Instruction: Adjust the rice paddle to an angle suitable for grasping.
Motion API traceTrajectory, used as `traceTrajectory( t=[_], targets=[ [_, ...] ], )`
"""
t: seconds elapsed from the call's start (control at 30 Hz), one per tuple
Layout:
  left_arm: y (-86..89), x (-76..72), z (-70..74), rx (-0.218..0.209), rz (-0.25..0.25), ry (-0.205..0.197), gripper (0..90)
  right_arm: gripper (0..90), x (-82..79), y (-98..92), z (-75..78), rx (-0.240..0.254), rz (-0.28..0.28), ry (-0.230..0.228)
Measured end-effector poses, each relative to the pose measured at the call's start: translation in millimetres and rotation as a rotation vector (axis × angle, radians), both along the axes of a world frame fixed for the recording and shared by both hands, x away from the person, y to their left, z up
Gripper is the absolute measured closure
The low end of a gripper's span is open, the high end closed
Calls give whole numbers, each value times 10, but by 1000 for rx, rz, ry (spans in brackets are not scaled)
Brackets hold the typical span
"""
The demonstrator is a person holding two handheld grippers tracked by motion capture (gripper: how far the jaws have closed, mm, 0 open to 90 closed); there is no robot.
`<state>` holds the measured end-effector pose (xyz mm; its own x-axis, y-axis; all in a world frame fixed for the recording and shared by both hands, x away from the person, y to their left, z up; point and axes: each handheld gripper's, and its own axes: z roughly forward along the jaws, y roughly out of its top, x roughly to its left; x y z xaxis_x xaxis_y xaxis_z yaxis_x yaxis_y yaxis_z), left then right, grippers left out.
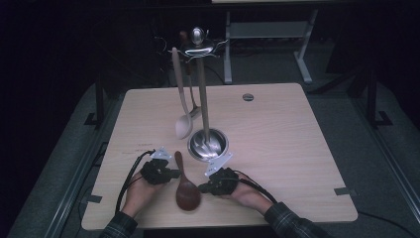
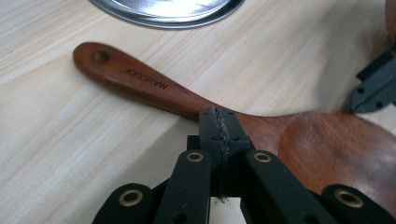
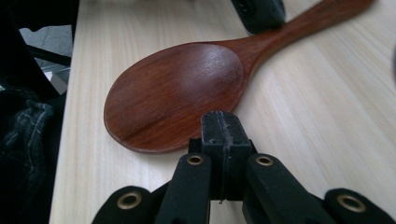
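wooden rice paddle [image 1: 187,186] lying flat between grippers | left gripper [image 1: 174,173] clenched empty, tips touching its neck | right gripper [image 1: 202,188] clenched empty, nearing its blade

Light wooden table [image 1: 277,129] set on grey carpeted floor [image 1: 381,163]; room kept dark; white-framed desk [image 1: 267,30] seen behind; black metal frames placed at both sides.

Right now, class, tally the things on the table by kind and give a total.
Dark wooden spoon, lying flat: 1
Pale spoon, hanging: 1
Metal utensil stand with round base: 1
Total: 3
A further utensil may hang behind the pole; too dim to tell.
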<state>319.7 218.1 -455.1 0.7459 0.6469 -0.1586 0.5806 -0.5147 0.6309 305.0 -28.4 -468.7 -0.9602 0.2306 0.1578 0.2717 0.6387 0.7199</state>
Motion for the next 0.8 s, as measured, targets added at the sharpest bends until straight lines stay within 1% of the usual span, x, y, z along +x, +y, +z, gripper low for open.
traceTrajectory(
  t=[0.03,0.07,0.13,0.17,0.2,0.23,0.27,0.3,0.37,0.53,0.63,0.73,0.8],
  targets=[
    [10,3,2,5,-3,1,900,898,4,22,-5,3,9,-7],
    [14,2,2,4,1,1,900,898,-9,49,1,4,4,8],
    [28,7,4,7,1,2,900,898,-11,106,-3,6,26,-5],
    [33,8,3,6,3,2,900,898,-24,126,4,4,27,3],
    [40,8,5,7,5,7,900,898,-22,149,-1,6,36,-7],
    [41,8,3,1,12,7,900,898,-27,170,1,5,39,-6],
    [49,11,5,4,9,9,900,898,-25,197,1,8,46,-12],
    [54,12,4,4,12,9,900,898,-29,217,5,6,45,-6],
    [61,15,5,8,12,7,900,898,-29,251,6,11,53,-12],
    [71,18,6,8,16,9,900,898,-38,350,4,18,66,-10],
    [81,19,12,15,17,12,900,898,-35,409,1,32,82,-18],
    [92,20,9,9,23,17,900,898,-46,470,-1,33,90,-14],
    [101,20,10,19,24,15,900,898,-50,514,-7,37,102,-16]
  ],
)
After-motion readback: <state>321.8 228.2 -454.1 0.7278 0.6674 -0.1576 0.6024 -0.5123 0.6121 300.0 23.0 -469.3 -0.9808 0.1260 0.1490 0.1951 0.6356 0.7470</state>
